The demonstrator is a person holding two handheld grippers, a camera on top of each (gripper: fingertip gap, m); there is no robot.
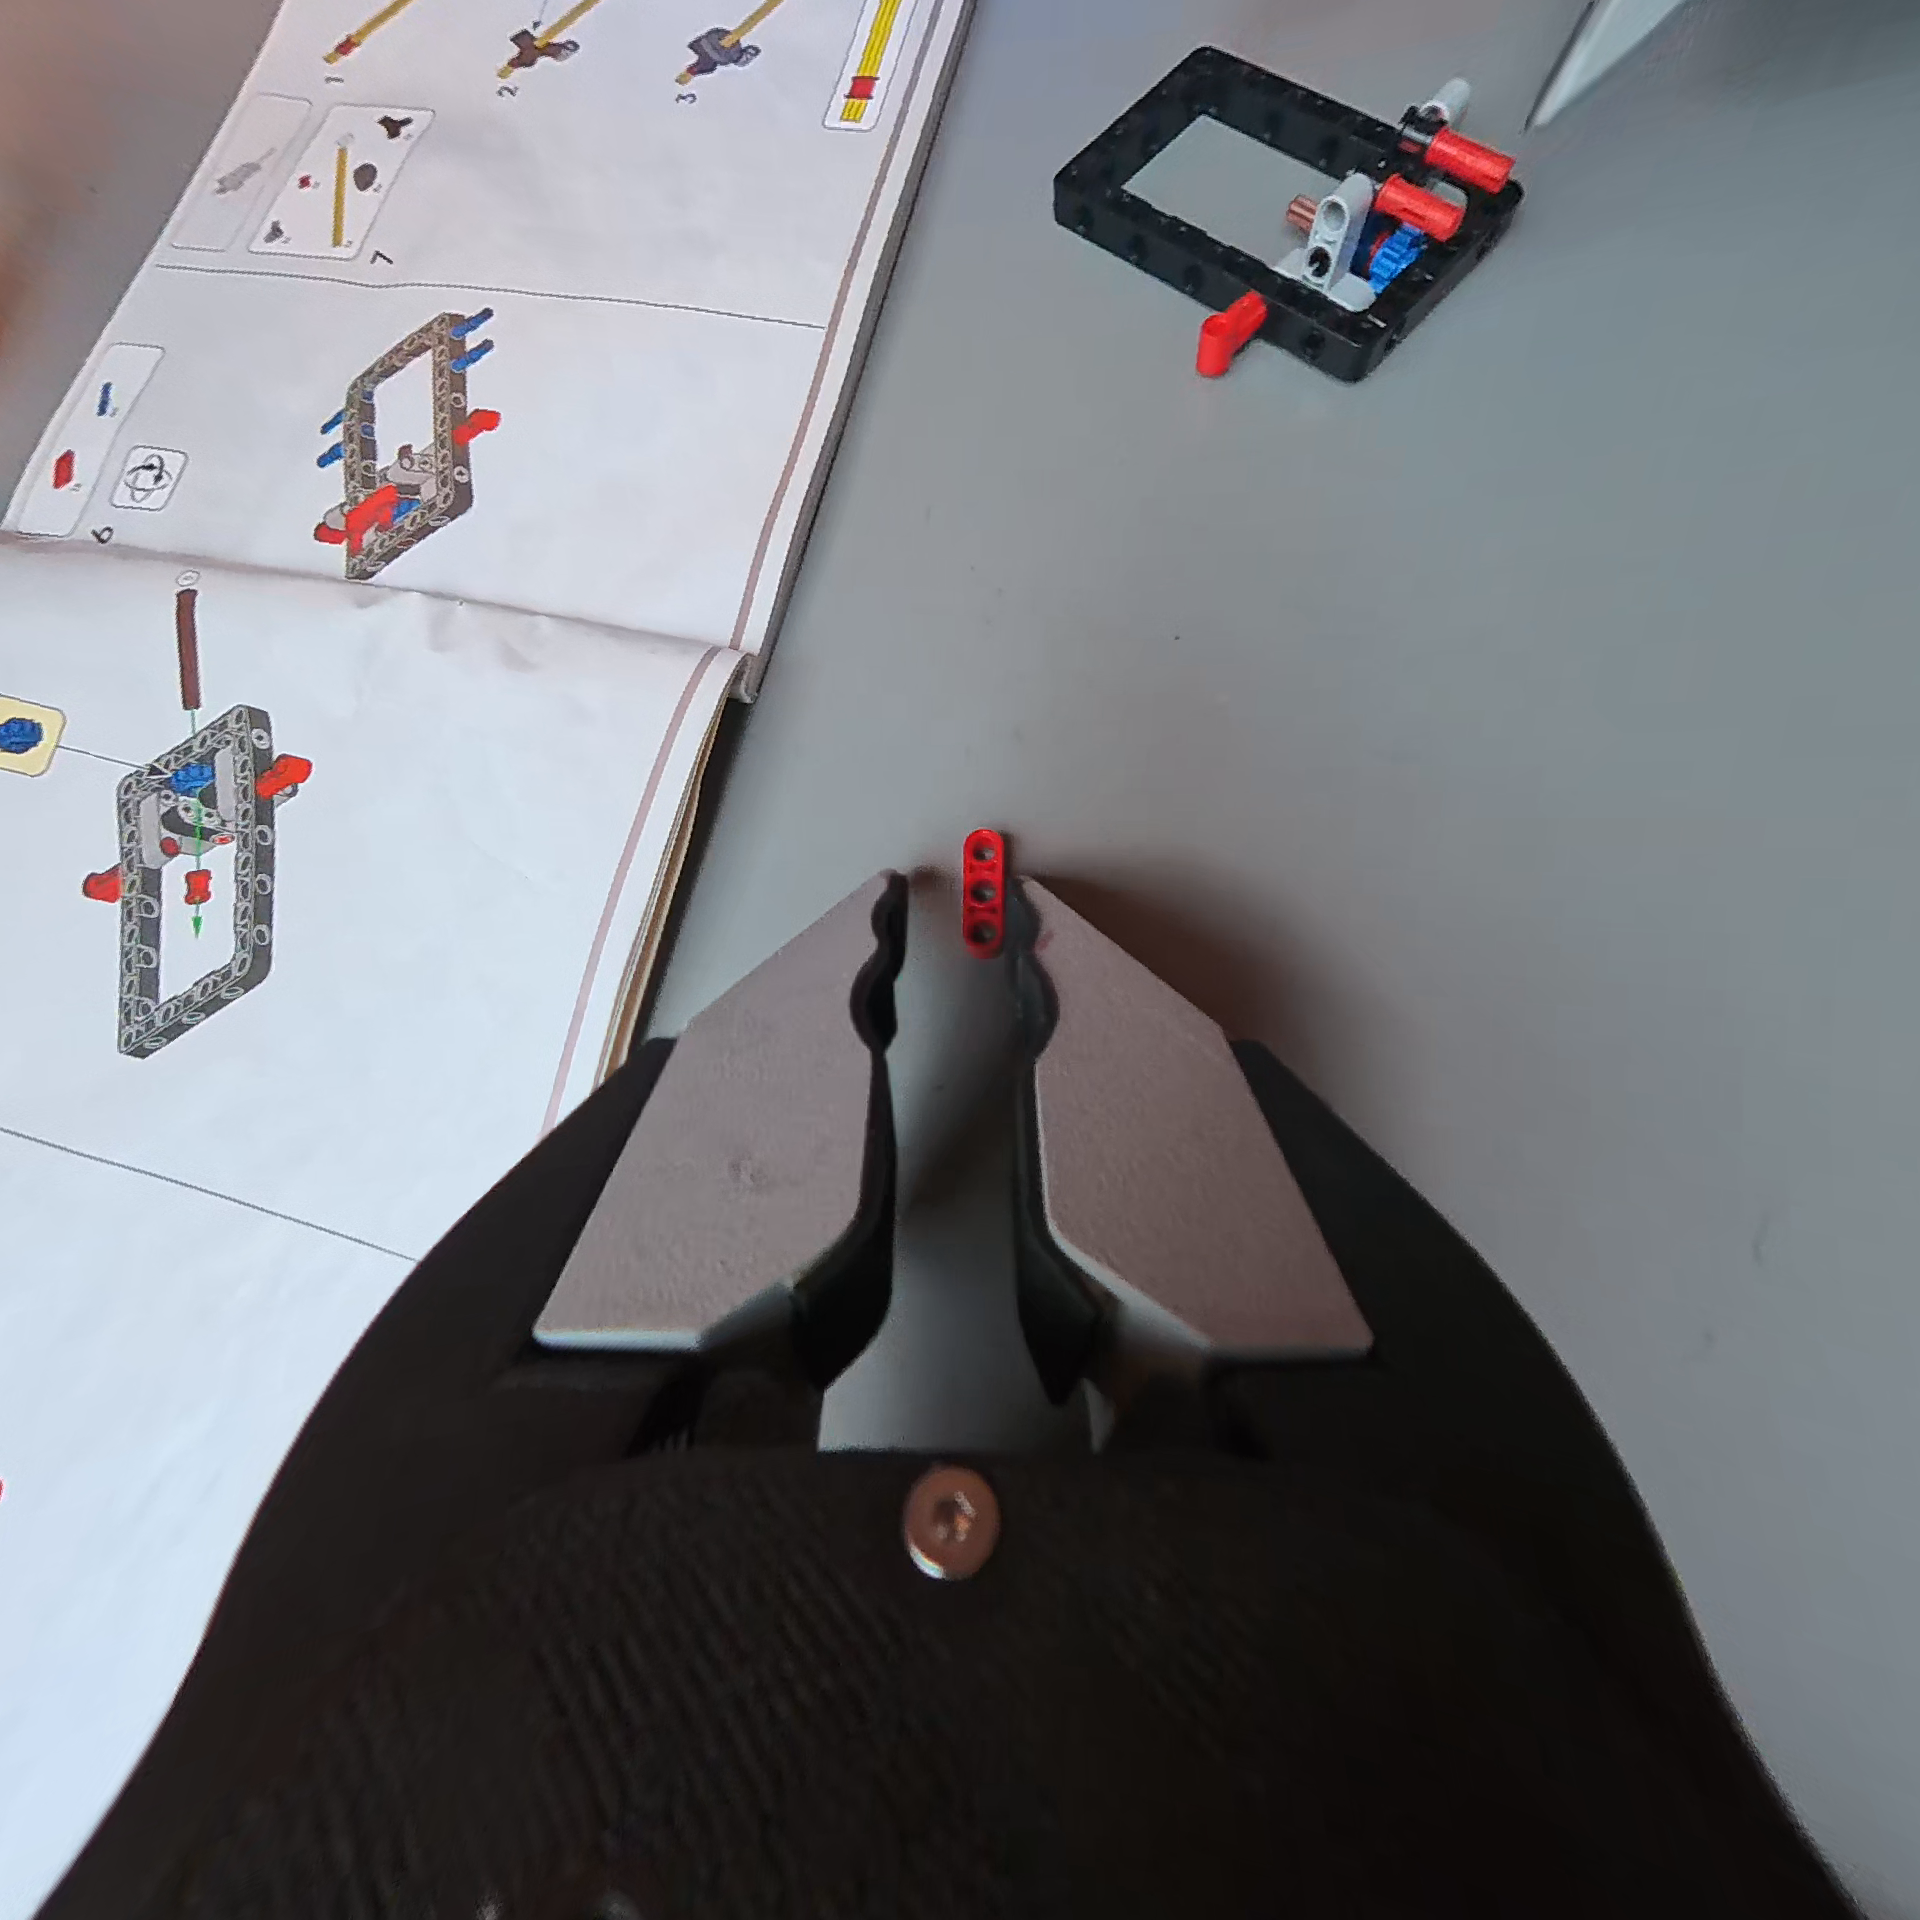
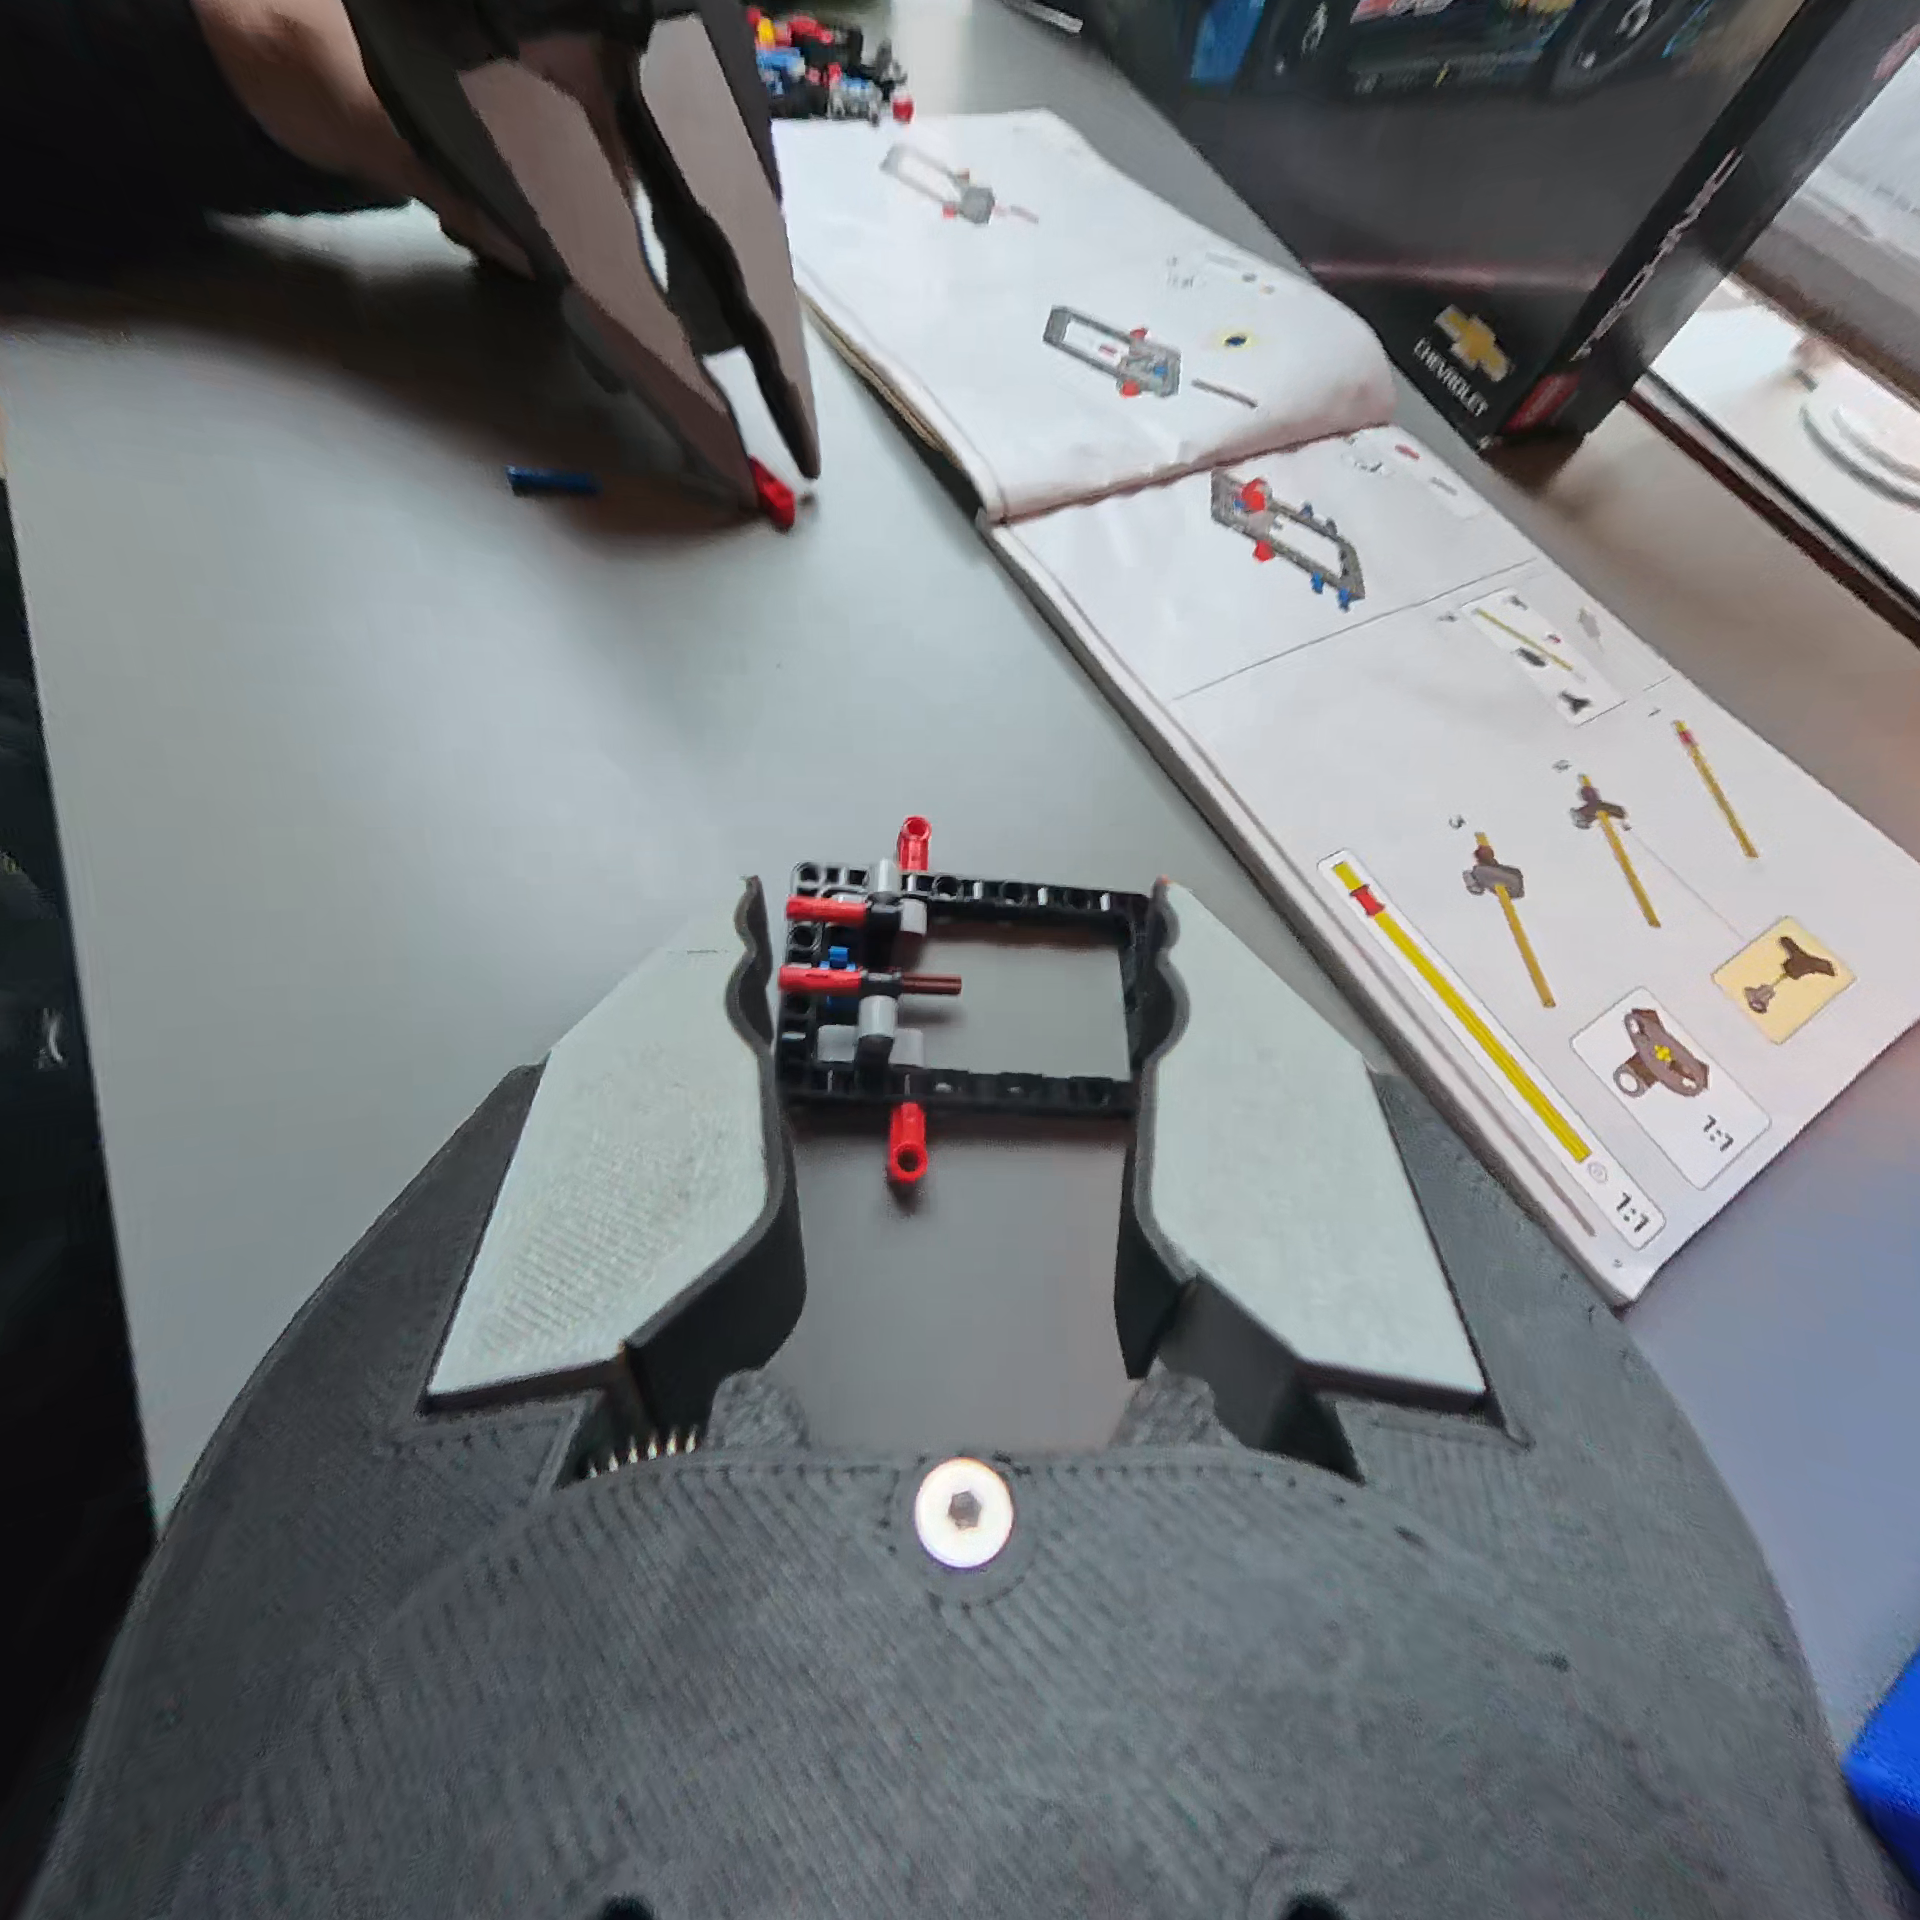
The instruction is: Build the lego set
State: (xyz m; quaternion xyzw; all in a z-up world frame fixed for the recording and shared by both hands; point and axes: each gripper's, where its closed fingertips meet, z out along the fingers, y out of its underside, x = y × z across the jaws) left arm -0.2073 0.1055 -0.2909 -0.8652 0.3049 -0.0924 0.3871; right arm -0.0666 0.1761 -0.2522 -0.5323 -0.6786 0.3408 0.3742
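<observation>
Left wrist view has the left claw point(image 1: 961, 883) tipped down on the bench point(image 1: 1455, 831), part-open around a small red beam point(image 1: 983, 891) to pick it, while the wide-open right claw point(image 2: 956, 914) straddles the black frame assembly point(image 2: 961, 987) lying flat, seemingly to steady it.

I seem to be at a hobby or office desk: a plain grey counter point(image 2: 364, 727), an open paper instruction booklet point(image 2: 1299, 665), a dark cardboard set box point(image 2: 1455, 208) standing behind, and a heap of loose coloured bricks point(image 2: 821, 62).
</observation>
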